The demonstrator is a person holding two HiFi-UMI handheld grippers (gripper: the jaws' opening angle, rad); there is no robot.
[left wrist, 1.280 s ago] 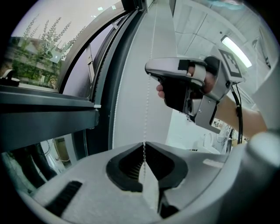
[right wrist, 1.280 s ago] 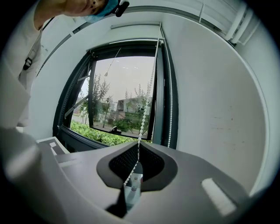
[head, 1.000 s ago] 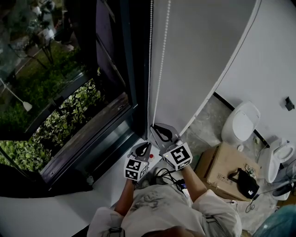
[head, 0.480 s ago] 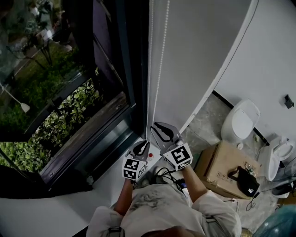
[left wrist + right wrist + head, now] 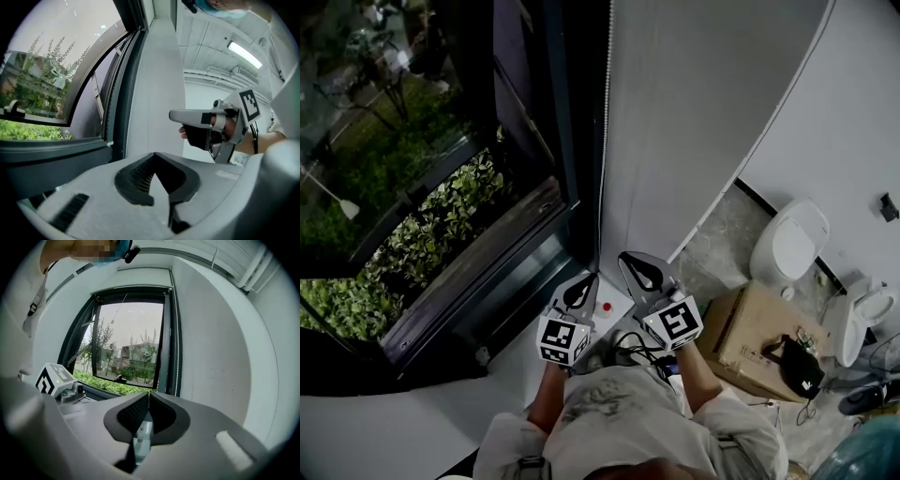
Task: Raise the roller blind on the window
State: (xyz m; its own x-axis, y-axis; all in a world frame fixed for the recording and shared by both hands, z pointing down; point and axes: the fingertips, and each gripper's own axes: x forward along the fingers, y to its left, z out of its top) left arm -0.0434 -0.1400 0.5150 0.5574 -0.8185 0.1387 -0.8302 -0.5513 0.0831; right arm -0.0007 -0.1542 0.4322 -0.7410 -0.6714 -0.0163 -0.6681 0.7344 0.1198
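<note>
The tall dark-framed glass window (image 5: 129, 348) stands uncovered; the pale fabric roller blind (image 5: 131, 287) seems to show only as a strip along its top. The white beaded pull chain (image 5: 176, 357) hangs beside the frame. Our left tool (image 5: 154, 153) has just closed, tips pressed together, and we see no chain between them. Our right tool (image 5: 149, 392) is pressed together too, clear of the chain. Pulling now risks an empty stroke, since neither tool grips the beads.

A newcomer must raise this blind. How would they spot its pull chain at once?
Find the dark-framed window, then its right edge where it meets the white wall. The bead chain hangs down that edge: a thin string of small pale beads, unlike the solid dark bars beside it.
</note>
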